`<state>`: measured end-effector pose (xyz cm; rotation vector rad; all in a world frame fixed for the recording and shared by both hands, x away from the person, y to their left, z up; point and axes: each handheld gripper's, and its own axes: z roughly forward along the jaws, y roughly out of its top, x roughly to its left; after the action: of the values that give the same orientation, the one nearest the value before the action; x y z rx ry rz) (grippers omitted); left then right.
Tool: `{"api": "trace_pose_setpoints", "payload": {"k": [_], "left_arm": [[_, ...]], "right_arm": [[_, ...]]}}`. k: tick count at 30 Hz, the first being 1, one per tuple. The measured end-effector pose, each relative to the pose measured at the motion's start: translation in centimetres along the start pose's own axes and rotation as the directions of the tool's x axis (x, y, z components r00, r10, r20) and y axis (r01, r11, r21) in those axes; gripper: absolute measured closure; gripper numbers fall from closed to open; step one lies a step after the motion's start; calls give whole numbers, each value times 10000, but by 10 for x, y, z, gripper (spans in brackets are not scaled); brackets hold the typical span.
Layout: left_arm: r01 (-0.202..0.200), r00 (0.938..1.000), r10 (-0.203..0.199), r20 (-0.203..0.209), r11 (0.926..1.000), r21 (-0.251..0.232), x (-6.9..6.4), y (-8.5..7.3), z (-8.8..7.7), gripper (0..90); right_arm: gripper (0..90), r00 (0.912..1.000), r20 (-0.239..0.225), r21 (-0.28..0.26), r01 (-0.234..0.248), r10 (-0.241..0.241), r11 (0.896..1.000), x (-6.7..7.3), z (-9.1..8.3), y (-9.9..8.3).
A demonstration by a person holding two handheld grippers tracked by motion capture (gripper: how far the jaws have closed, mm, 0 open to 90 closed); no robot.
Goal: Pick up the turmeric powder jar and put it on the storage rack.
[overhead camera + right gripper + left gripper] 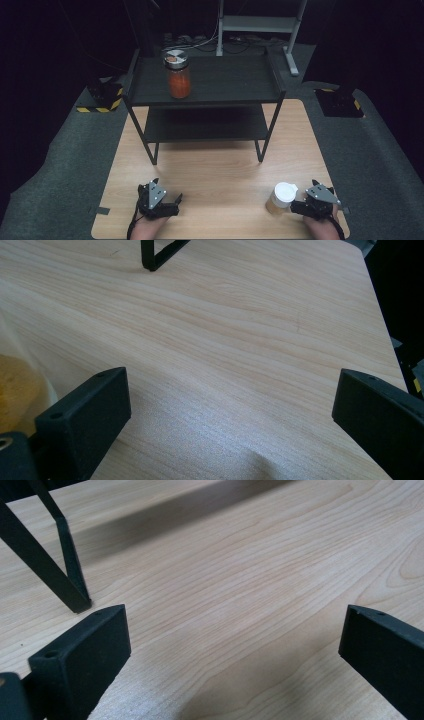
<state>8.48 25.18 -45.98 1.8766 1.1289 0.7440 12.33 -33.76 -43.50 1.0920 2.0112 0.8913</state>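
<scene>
Right tool (pixel 300 204): jaws spread wide, nothing between them. The white-lidded jar (pixel 282 198) of yellowish contents stands upright on the counter (pixel 225 170), just beside this tool on its left, outside the jaw gap; in the right gripper view its wall (pixel 17 390) sits past the left jaw. Judgement: the tool must shift or swing left to bracket it. Left tool (pixel 172 202): jaws likewise wide apart and empty, well apart from the jar. The right tool is clearly the nearer. Ahead of both tools stands the black shelf (pixel 210 80) carrying a red-filled jar (pixel 178 75).
</scene>
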Motion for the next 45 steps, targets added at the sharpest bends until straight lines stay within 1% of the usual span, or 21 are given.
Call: {"api": "trace_pose_setpoints", "payload": {"k": [6,8,9,18,21,25,30,38,42,45], "left_arm": [[-144,9999,143,47,9999,39,0,1,0,5],[-145,9999,145,20,9999,-2,-1,0,0,6],[-181,9998,182,70,9998,-41,0,-1,0,6],[-156,9995,156,260,9999,-5,2,-1,-1,6],[-168,9994,167,304,9999,21,3,0,-1,6],[-182,9993,183,337,9998,-35,4,-1,-2,6],[-207,9991,209,373,9998,-36,4,-1,-1,6],[-203,9989,204,431,9998,-24,5,-1,-1,6],[-257,9986,257,468,9997,9,5,0,-1,6],[-228,9986,228,487,9997,0,6,0,-1,6]], "right_arm": [[16,10000,20,-80,-10,10,10000,0,-1,-2],[16,10000,-6,-95,-43,43,9999,0,-1,-2],[17,10000,-13,-101,-48,48,9999,-1,-1,-2],[16,9999,-21,-161,-124,124,9998,-2,-1,-3],[16,9994,-16,-306,-352,352,9989,-4,-3,-6],[16,9991,47,-415,-430,433,9982,-5,-6,-7],[16,9975,313,-854,-599,628,9945,-7,-19,-6],[16,9942,512,-1330,-871,946,9873,-14,-36,-8],[16,9926,473,-1664,-1028,1120,9807,-17,-46,-9],[16,9924,429,-1943,-1053,1157,9753,-17,-53,-8]]}}
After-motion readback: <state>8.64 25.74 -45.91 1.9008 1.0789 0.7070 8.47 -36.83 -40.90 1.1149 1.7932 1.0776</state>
